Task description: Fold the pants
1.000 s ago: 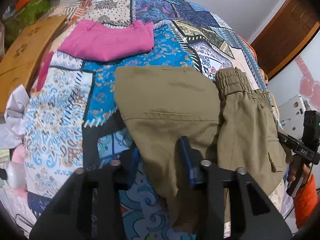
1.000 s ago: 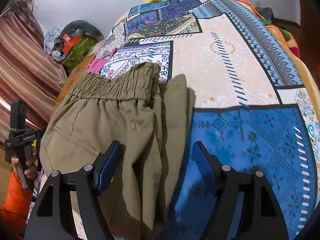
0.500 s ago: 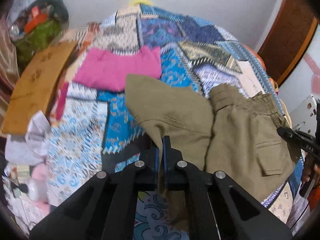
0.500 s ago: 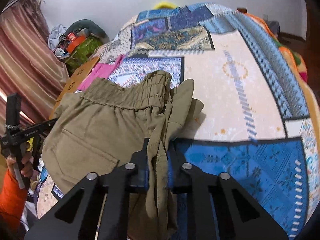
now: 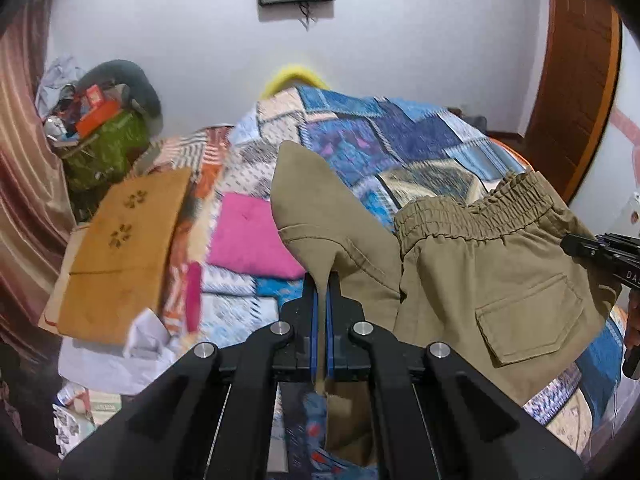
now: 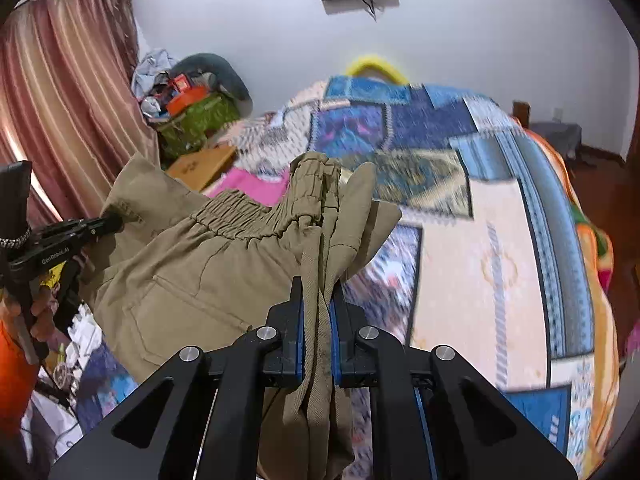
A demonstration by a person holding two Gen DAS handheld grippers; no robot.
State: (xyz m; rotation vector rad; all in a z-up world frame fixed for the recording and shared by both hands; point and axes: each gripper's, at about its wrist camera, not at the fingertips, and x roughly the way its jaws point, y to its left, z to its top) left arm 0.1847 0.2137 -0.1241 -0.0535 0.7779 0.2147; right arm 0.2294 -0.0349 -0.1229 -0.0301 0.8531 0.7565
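The olive-khaki pants (image 5: 492, 280) hang lifted above the patchwork bedspread (image 5: 400, 136), folded, with the elastic waistband (image 5: 472, 212) up and a flap pocket (image 5: 528, 320) facing the left wrist view. My left gripper (image 5: 321, 300) is shut on the fabric edge of the leg end, which stands up in a point (image 5: 304, 184). My right gripper (image 6: 318, 300) is shut on a bunch of pants fabric (image 6: 192, 264) beside the waistband (image 6: 256, 216). Each gripper shows in the other's view: the right one (image 5: 600, 248), the left one (image 6: 72, 236).
A folded pink garment (image 5: 248, 236) lies on the bed beyond the pants. A tan board (image 5: 120, 248) and a cluttered green bag (image 5: 104, 148) sit at the bed's left side. A curtain (image 6: 60, 92) hangs left; a wooden door (image 5: 576, 80) is at right.
Both grippers closed on the pants, which lay flat on the bed a second ago, and have lifted them up off the bedspread; the views now tilt up toward the wall.
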